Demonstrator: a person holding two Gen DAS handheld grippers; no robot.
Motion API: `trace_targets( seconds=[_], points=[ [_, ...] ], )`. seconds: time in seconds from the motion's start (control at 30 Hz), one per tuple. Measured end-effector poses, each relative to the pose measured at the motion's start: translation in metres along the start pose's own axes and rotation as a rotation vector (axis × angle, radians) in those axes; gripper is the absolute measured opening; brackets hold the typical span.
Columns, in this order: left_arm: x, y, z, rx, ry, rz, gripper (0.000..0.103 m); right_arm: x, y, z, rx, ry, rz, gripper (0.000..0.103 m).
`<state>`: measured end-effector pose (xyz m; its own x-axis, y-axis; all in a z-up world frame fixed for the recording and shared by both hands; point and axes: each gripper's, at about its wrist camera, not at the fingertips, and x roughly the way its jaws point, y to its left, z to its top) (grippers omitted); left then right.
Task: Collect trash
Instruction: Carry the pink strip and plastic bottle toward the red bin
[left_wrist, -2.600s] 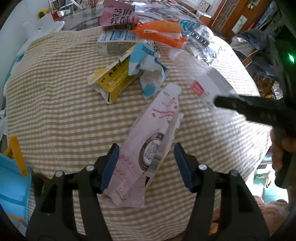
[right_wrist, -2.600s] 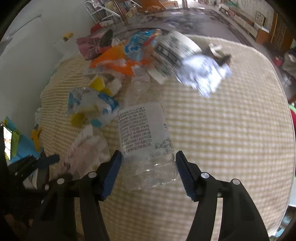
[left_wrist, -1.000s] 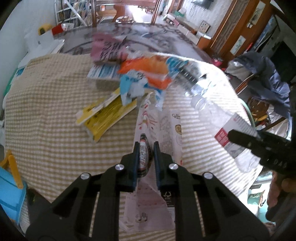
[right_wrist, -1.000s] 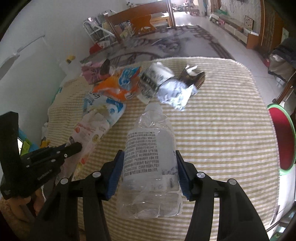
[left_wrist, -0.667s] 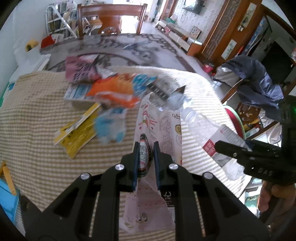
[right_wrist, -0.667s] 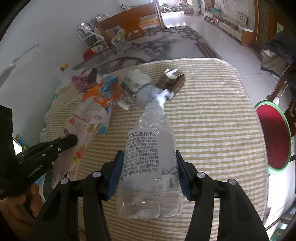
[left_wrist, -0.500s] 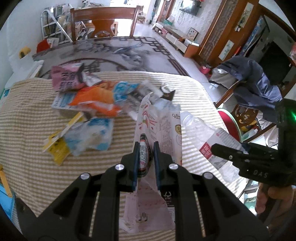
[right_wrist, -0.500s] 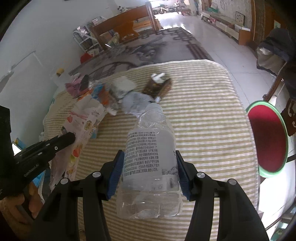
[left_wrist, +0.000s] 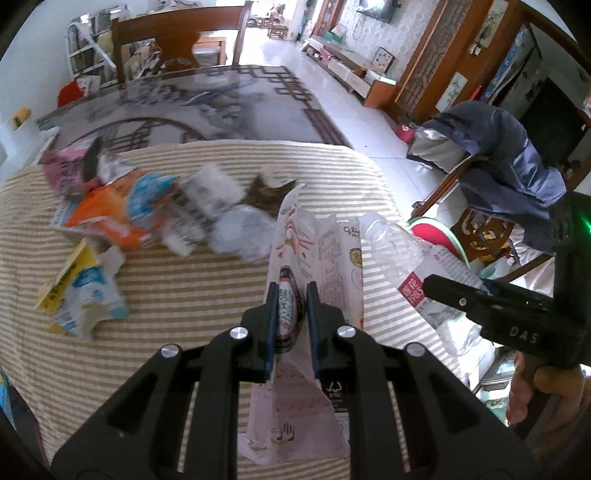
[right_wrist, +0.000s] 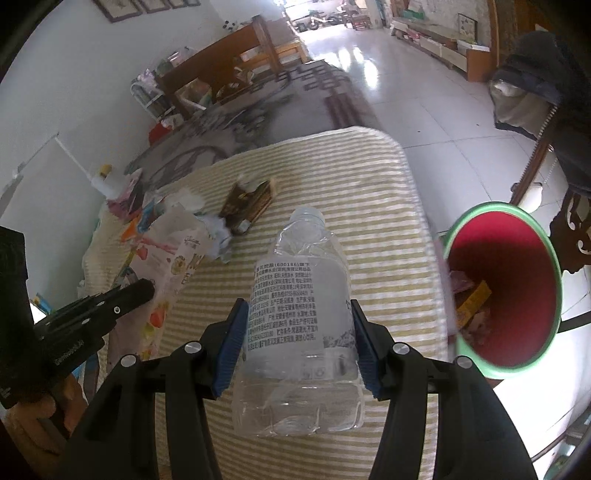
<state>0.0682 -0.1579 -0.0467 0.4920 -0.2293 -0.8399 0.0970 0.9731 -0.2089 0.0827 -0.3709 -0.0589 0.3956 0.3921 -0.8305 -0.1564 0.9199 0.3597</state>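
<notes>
On the striped cloth (left_wrist: 184, 369) at far left lay a yellow and blue wrapper (left_wrist: 79, 291), with an orange packet (left_wrist: 107, 218) and a pink packet (left_wrist: 68, 171) farther back, all motion-blurred. A brown wrapper (right_wrist: 249, 206) lay farther right, apart from that pile.

The left gripper (left_wrist: 289, 314) was pressed nearly together, pinching a pink-and-white bag (left_wrist: 317, 254) that stood up between its blue pads (left_wrist: 272, 317), lifted off the cloth.

Right of it, the right gripper (right_wrist: 299, 339) clamped a clear bottle (right_wrist: 301, 306) by its labelled middle, neck pointing away, pads (right_wrist: 232, 343) tight on both sides. The bottle was off the cloth, near the table's right edge.

Beyond that edge stood a red bin (right_wrist: 517, 295) with a green rim, some yellow and pink scraps inside. A hand (left_wrist: 535, 398) held the right gripper's handle at far right.
</notes>
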Motion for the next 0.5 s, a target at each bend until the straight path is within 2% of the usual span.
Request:
trace_targets(
  seconds=[0.17, 0.33, 0.5],
  points=[
    [0.015, -0.042, 0.013, 0.049, 0.002, -0.039, 0.014, -0.020, -0.060, 0.009, 0.109, -0.046, -0.048, 0.053],
    [0.040, -0.092, 0.022, 0.123, 0.049, -0.114, 0.014, -0.031, -0.122, 0.009, 0.231, -0.059, -0.119, 0.053],
    [0.074, -0.143, 0.030, 0.205, 0.108, -0.171, 0.014, -0.032, -0.168, 0.003, 0.300, -0.045, -0.164, 0.053]
  ],
)
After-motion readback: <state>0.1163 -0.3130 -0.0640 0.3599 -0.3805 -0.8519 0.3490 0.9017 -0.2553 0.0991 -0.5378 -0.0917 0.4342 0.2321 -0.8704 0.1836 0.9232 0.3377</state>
